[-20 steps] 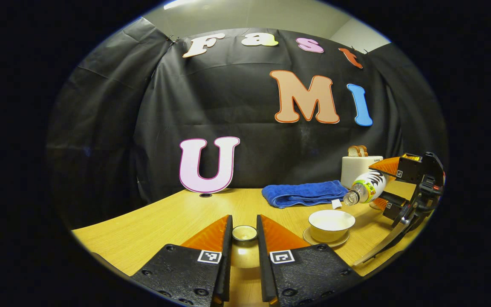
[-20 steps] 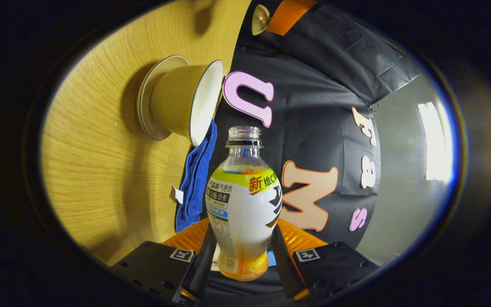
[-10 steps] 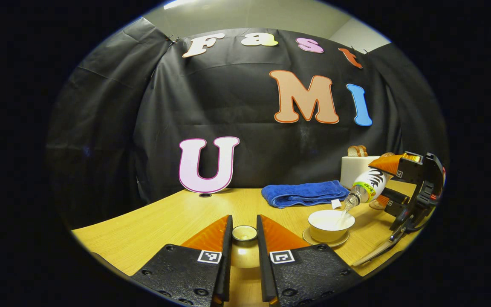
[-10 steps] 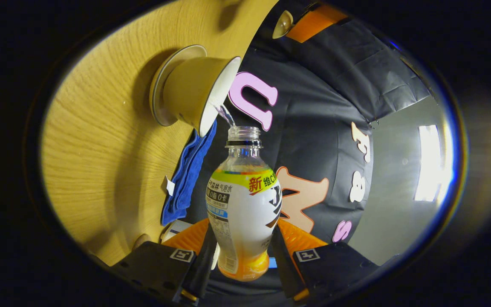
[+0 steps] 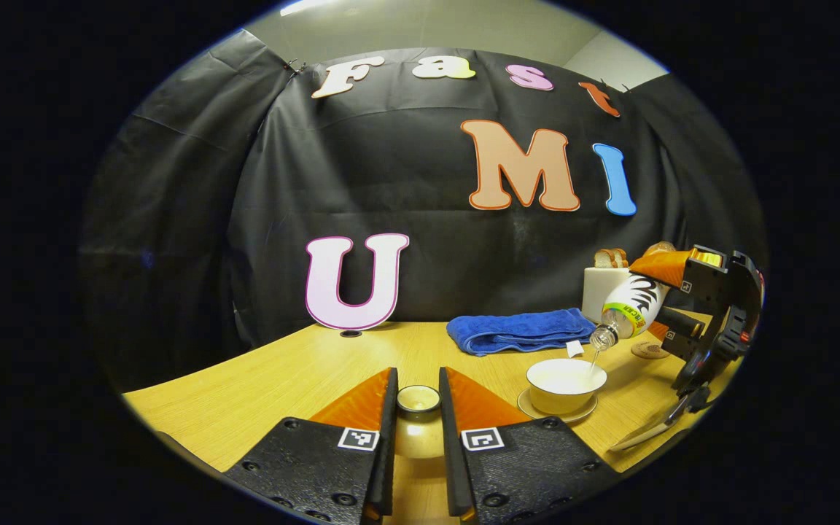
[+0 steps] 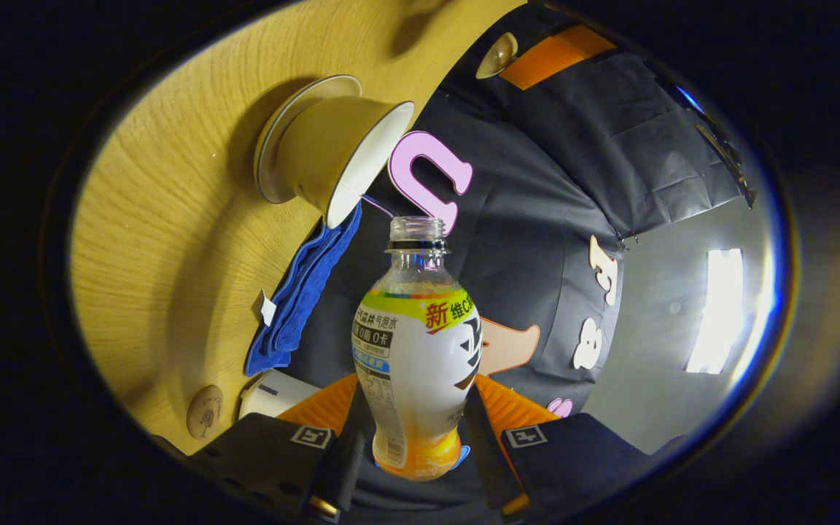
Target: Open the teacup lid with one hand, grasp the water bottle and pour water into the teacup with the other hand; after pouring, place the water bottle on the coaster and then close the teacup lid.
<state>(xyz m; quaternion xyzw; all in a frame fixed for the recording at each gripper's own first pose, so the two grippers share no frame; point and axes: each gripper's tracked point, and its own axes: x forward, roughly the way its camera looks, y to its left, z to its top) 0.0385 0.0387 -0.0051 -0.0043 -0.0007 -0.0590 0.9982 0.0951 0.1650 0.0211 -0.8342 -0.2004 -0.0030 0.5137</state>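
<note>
A pale teacup [image 5: 564, 378] stands open on its saucer [image 5: 537, 410] on the wooden table. Just above and right of it, a labelled water bottle [image 5: 630, 305] tilts mouth-down, and a thin stream of water [image 5: 595, 361] falls into the cup. My right gripper [image 5: 671, 302] is shut on the bottle's body. In the right gripper view the bottle [image 6: 413, 350] stands between my fingers [image 6: 413, 408], its mouth near the teacup [image 6: 332, 157]. My left gripper [image 5: 418, 385] is shut on the teacup lid [image 5: 418, 399], left of the cup. The lid [image 6: 496, 58] shows far off too.
A round coaster [image 5: 650, 351] lies right of the cup, under the bottle; it shows as coaster [image 6: 205, 412] in the right gripper view. A folded blue towel [image 5: 522, 329] lies behind the cup. A white toaster [image 5: 604, 288] with bread stands at the back right.
The right gripper has lifted and tipped the bottle more steeply, and water started running into the teacup. The left gripper and the lid have stayed still.
</note>
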